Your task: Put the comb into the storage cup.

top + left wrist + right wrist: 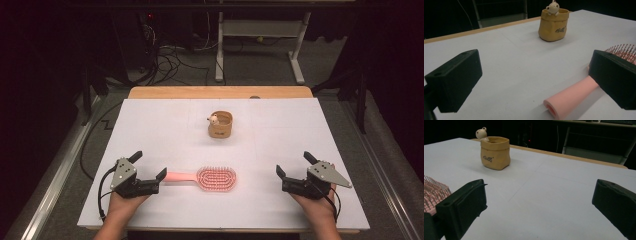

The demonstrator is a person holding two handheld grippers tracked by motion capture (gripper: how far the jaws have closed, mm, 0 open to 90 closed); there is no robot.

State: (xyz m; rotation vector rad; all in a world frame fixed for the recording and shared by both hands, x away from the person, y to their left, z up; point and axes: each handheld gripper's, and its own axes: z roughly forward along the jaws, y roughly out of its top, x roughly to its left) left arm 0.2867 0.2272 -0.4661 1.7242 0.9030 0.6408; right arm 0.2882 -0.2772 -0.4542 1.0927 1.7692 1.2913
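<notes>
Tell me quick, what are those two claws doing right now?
Left gripper: open, holding nothing, beside the pink hairbrush handle.
Right gripper: open, holding nothing.

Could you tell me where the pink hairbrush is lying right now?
In the high view, the pink hairbrush lies flat between both grippers, its handle end beside the left gripper.

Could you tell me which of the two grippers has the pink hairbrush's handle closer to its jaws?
The left gripper: the pink hairbrush points its handle at it; the right gripper faces the bristle end across a gap.
</notes>
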